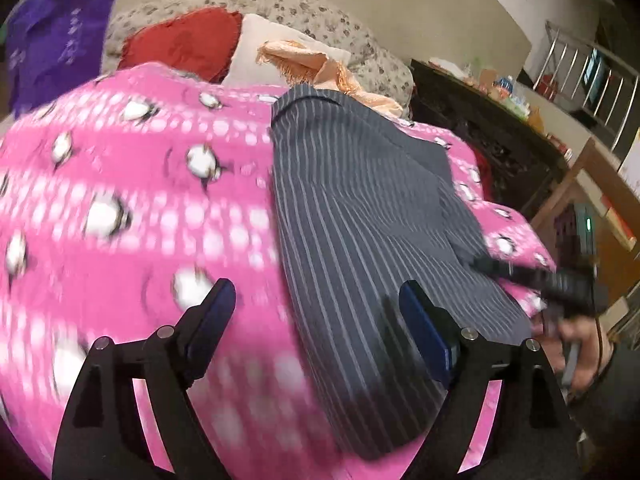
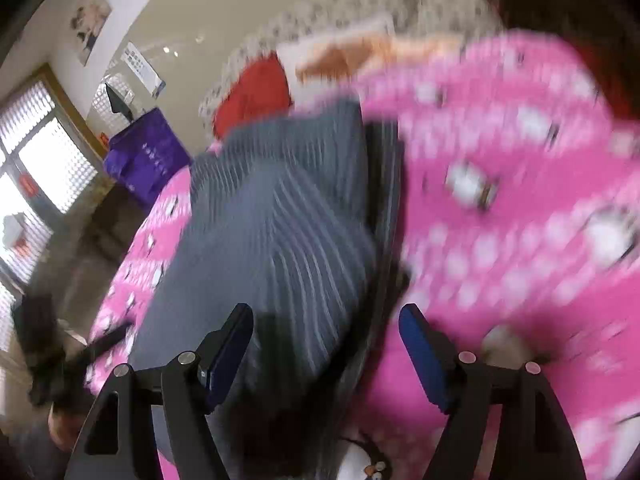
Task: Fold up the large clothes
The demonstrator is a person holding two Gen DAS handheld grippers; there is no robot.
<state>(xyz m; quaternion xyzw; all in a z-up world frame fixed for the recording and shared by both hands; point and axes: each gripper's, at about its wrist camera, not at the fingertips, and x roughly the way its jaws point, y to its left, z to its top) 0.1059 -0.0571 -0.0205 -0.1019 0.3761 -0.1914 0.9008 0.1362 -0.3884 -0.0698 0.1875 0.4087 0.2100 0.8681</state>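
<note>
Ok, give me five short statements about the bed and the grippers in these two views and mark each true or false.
1. The striped grey garment lies on a pink bedspread. True.
2. The left gripper is clamped on the garment. False: its jaws stand open, holding nothing.
3. A red cushion sits near the head of the bed. True.
4. The right gripper is shut. False: it is open.
5. The bag beside the bed is green. False: it is purple.

Grey white-pinstriped garment [image 1: 352,216], pink dotted penguin-print blanket [image 1: 140,200], red cushion [image 1: 184,46], purple bag [image 1: 60,36]
</note>
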